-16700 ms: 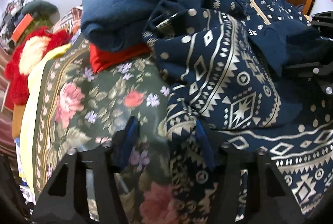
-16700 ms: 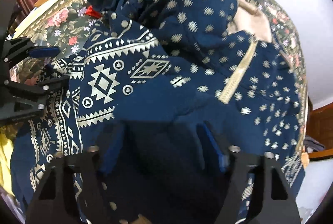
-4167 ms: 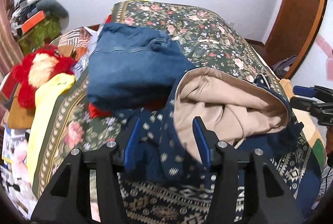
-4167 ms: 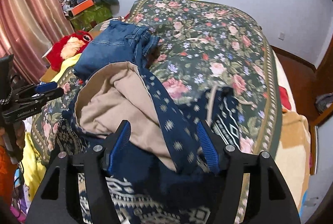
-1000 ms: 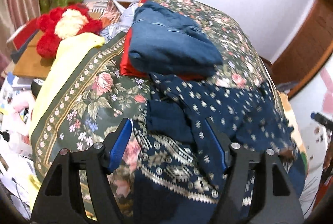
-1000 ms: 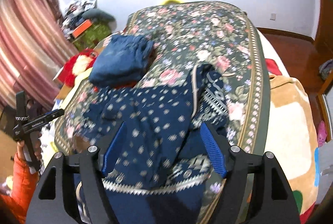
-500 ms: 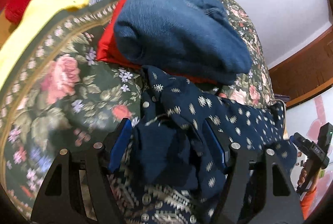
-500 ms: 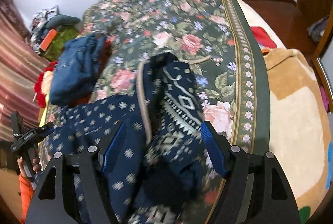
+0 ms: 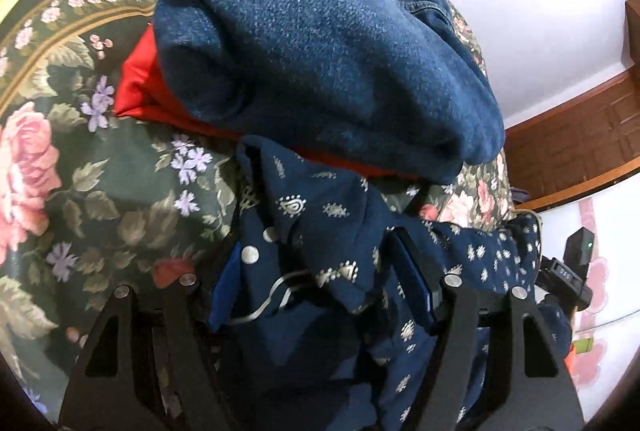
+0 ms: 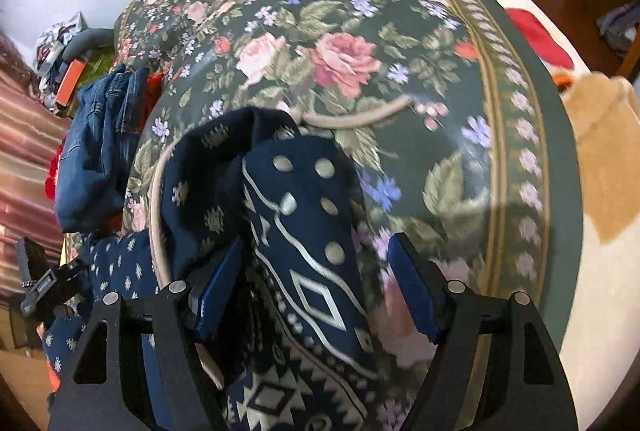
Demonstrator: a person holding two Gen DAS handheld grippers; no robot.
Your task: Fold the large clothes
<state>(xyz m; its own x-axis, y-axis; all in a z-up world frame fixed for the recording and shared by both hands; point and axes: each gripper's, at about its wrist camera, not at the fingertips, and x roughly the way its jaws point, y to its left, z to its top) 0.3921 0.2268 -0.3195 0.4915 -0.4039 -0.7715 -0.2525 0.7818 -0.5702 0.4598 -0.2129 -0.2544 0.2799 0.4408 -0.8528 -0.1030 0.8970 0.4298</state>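
We list: navy patterned garment (image 9: 320,231), bunched on the floral bed cover (image 10: 400,43), its lower folds cut off at six o'clock. Left claw (image 9: 320,295) and right claw (image 10: 316,291) both gape wide, cloth between the pads; contact is unclear. Folded jeans (image 9: 320,43) at twelve hide a red cloth (image 9: 138,83).
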